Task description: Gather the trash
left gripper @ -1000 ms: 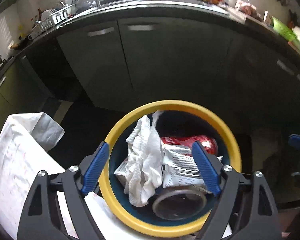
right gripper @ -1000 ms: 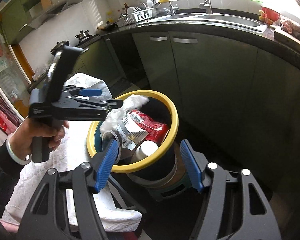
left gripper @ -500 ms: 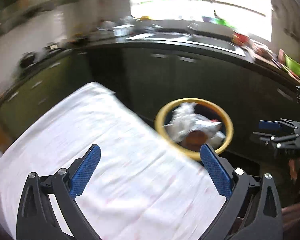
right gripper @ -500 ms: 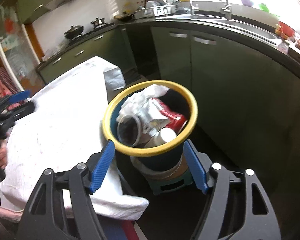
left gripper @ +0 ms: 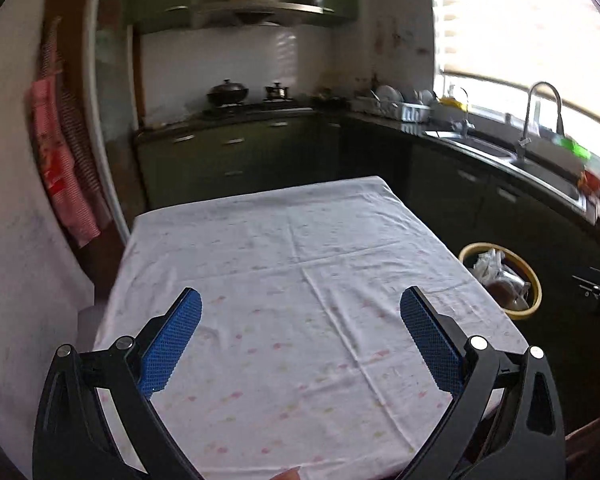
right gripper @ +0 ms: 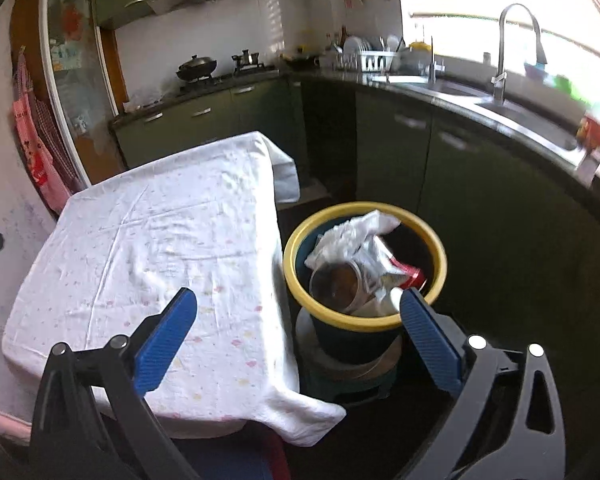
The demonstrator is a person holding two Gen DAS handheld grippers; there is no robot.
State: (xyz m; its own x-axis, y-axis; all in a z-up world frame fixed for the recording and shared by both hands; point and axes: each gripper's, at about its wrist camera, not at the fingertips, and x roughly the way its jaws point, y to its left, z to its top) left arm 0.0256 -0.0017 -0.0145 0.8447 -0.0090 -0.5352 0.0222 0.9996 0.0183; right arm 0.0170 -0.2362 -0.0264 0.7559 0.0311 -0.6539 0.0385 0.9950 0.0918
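A dark bin with a yellow rim (right gripper: 296, 280) stands on a low stool right of the table; it also shows in the left wrist view (left gripper: 534, 280). It holds white crumpled paper (right gripper: 352, 232), a clear plastic cup (right gripper: 336, 284), a red can (right gripper: 414, 276) and wrappers. My left gripper (left gripper: 300, 324) is open and empty above the white tablecloth (left gripper: 300, 260). My right gripper (right gripper: 298, 320) is open and empty, near the table's right edge and the bin. The tip of the right gripper (left gripper: 596, 284) shows at the right edge of the left wrist view.
The table (right gripper: 160, 240) carries only the white cloth. Dark green cabinets (right gripper: 460, 168) with a sink and tap (right gripper: 504, 52) run along the right. A stove with a pot (left gripper: 228, 94) is at the back. A red cloth (left gripper: 56, 160) hangs on the left wall.
My left gripper has pulled back from over the bin and swung left to face the table. My right gripper has drawn back and left; the bin now sits to its right.
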